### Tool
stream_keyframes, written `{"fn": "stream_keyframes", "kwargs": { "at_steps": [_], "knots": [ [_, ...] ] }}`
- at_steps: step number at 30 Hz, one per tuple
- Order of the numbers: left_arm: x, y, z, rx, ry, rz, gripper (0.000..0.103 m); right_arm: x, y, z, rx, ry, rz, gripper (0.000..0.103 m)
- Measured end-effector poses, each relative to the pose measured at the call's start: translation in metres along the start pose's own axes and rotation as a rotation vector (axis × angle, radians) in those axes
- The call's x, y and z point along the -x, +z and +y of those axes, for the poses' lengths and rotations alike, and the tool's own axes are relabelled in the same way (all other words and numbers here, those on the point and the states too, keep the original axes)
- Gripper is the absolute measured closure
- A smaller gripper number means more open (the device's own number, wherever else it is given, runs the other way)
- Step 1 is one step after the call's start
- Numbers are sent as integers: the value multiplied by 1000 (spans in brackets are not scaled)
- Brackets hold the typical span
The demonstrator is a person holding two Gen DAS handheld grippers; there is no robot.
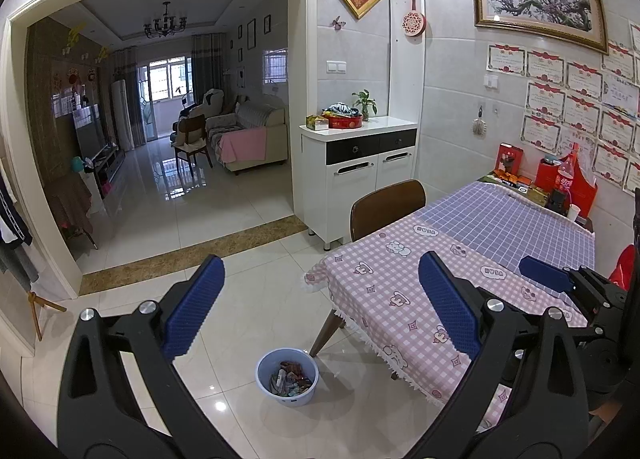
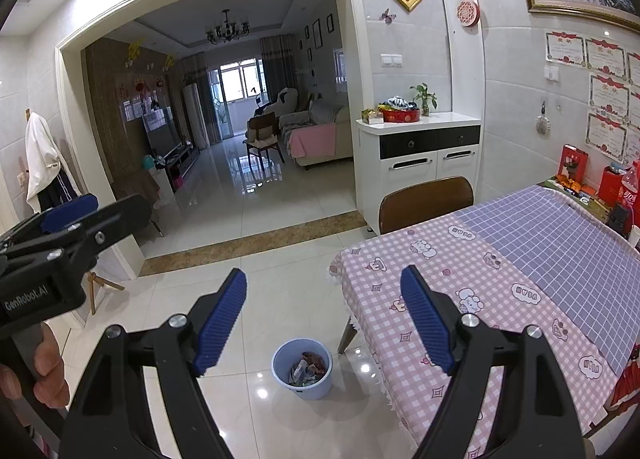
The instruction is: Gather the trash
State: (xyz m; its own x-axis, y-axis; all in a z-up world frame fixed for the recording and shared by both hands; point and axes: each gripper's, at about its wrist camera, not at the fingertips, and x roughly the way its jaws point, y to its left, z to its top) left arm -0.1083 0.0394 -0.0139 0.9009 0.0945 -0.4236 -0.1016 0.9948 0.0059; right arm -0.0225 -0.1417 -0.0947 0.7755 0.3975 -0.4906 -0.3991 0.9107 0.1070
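Observation:
A light blue bin (image 1: 287,377) stands on the white tile floor beside the table corner, with several wrappers (image 1: 291,376) inside. It also shows in the right wrist view (image 2: 302,369). My left gripper (image 1: 320,299) is open and empty, held high above the floor and bin. My right gripper (image 2: 323,319) is open and empty, also held high above the bin. The right gripper's blue finger (image 1: 545,279) shows at the right of the left wrist view, over the table. The left gripper (image 2: 68,215) shows at the left of the right wrist view.
A table with a pink and purple checked cloth (image 1: 460,267) fills the right. A brown chair (image 1: 387,208) stands at its far side. Red boxes and a cola bottle (image 1: 565,175) stand at the wall end. A white cabinet (image 1: 360,171) is behind. A doorway opens to the living room.

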Motion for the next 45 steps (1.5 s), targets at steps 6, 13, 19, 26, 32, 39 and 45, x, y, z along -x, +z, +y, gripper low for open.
{"fn": "stream_keyframes", "kwargs": {
  "at_steps": [6, 13, 19, 26, 32, 39, 45],
  "knots": [
    [-1, 0, 0, 1, 0, 0, 7, -3, -2, 1, 1, 3, 6, 25],
    [-1, 1, 1, 0, 0, 0, 7, -4, -3, 2, 2, 4, 8, 25],
    [-4, -2, 2, -3, -2, 2, 7, -4, -3, 2, 1, 5, 9, 25],
    [-4, -3, 2, -3, -2, 3, 7, -4, -5, 2, -1, 6, 12, 25],
    [-5, -3, 2, -6, -3, 4, 7, -6, -9, 3, 1, 7, 16, 25],
    [-7, -2, 1, -6, -7, 8, 7, -7, -12, 2, -2, 4, 20, 25],
    [-10, -6, 2, -1, -9, 14, 7, -9, -13, 3, -5, 1, 27, 25]
  ]
}}
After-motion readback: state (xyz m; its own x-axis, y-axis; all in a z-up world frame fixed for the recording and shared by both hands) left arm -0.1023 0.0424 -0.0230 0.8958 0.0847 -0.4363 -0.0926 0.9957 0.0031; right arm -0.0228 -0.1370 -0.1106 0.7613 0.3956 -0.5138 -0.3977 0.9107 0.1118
